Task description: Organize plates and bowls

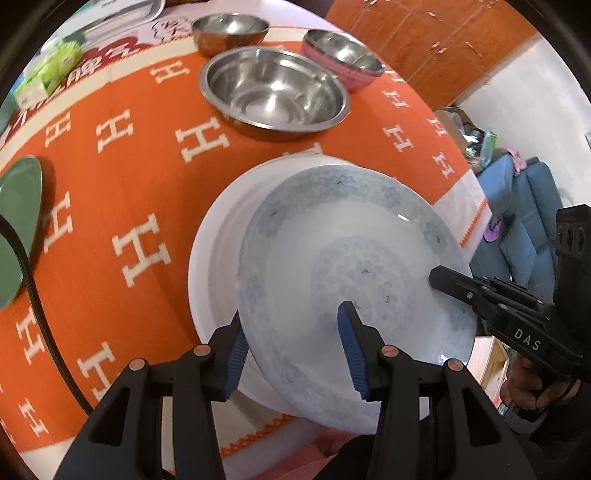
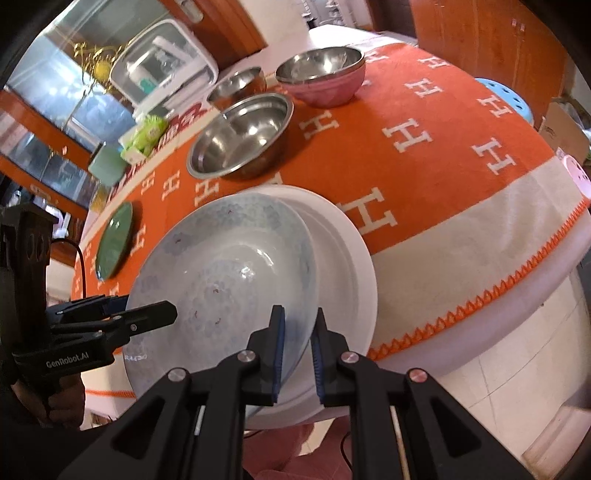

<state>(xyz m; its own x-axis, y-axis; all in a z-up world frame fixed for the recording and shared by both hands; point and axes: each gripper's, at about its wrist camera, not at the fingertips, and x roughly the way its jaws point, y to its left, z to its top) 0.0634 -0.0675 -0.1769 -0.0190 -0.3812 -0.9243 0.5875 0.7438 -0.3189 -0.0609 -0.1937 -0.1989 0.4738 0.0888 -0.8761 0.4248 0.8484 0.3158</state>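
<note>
A pale blue flower-patterned deep plate (image 1: 332,240) (image 2: 221,266) is held tilted just over a larger white plate (image 1: 210,258) (image 2: 343,251) that lies on the orange cloth near the table's front edge. My left gripper (image 1: 291,314) (image 2: 147,308) straddles the plate's near-left rim, one blue pad inside the dish and one against its outer side. My right gripper (image 2: 298,310) (image 1: 447,286) is shut on the opposite rim, the thin edge pinched between its pads. Whether the patterned plate touches the white one is hidden.
Behind the plates stand a large steel bowl (image 1: 273,92) (image 2: 240,136), a small steel bowl (image 1: 231,31) (image 2: 238,85) and a pink bowl with a steel lining (image 1: 343,55) (image 2: 325,77). A green plate (image 1: 18,229) (image 2: 114,240) lies to the left. The table edge (image 2: 461,310) drops off to the right.
</note>
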